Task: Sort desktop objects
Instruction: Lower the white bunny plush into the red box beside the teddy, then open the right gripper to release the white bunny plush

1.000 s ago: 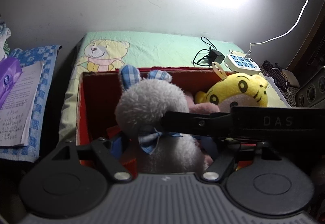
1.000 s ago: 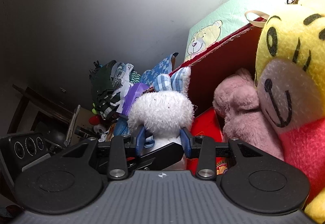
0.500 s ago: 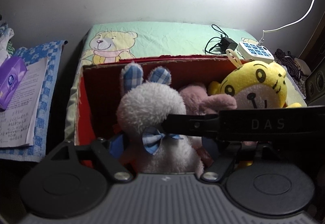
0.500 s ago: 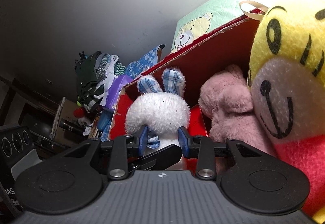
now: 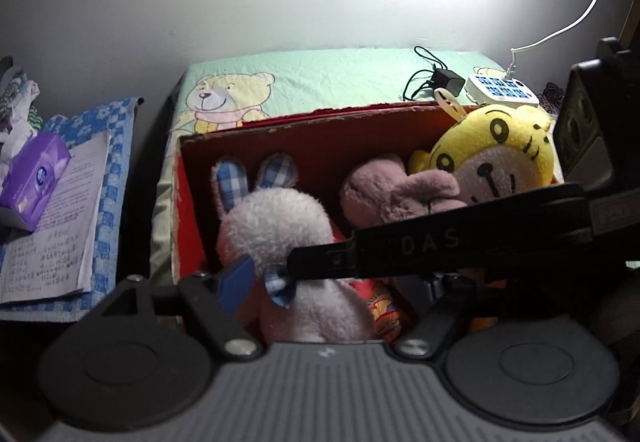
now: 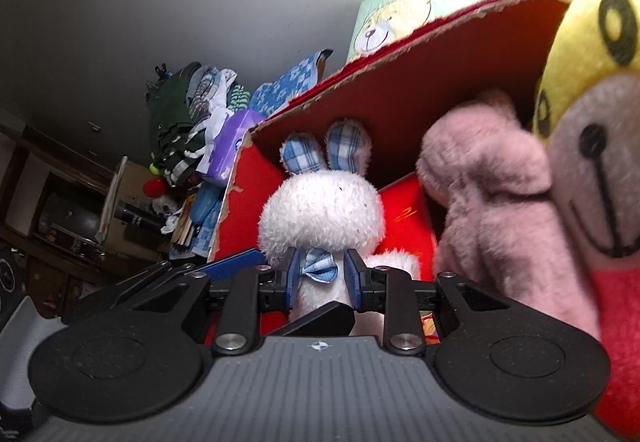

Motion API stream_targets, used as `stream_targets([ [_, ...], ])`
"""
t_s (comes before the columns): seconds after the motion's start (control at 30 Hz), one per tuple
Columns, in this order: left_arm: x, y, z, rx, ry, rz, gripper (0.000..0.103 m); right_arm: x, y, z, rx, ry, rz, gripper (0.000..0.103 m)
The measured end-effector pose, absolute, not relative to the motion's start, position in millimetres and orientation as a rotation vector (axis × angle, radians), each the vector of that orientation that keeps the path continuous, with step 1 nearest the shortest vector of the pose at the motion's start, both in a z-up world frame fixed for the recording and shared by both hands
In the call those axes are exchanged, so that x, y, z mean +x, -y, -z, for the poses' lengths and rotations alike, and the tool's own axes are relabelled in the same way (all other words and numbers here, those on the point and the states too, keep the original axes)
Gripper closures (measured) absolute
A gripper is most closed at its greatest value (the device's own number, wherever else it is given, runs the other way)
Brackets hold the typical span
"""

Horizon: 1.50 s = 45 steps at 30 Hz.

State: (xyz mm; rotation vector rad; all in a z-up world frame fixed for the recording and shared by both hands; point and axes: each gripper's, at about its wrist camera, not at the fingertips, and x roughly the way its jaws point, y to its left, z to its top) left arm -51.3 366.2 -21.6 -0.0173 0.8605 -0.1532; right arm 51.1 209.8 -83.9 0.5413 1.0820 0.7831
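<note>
Three plush toys in red box (bedside, seemingly).

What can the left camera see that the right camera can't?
Only the left wrist view shows the white power strip and the sheet of paper. Only the right wrist view shows the pile of clothes and the right gripper closed on the white bunny. Both show the red box, pink plush and yellow tiger.
</note>
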Motion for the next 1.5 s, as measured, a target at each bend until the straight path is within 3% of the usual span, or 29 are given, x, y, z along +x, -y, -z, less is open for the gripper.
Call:
stream_targets([
  [0.47,-51.0,-361.9,23.9,-0.019,-0.858,0.165,0.020,54.3,-209.2,96.8,0.712,-1.192,-0.818,0.074],
  [0.8,-44.2,-354.4,26.2,-0.031,-0.871,0.162,0.012,48.7,-199.9,80.0,0.597,-1.089,-0.759,0.075],
  [1.03,-42.6,-360.4,27.2,-0.055,-0.882,0.147,0.012,39.2,-199.4,61.0,0.406,-0.887,-0.667,0.074],
  [1.5,-43.1,-355.2,30.8,0.013,-0.919,0.108,0.014,40.9,-186.9,67.6,0.424,-0.904,-0.615,0.074],
])
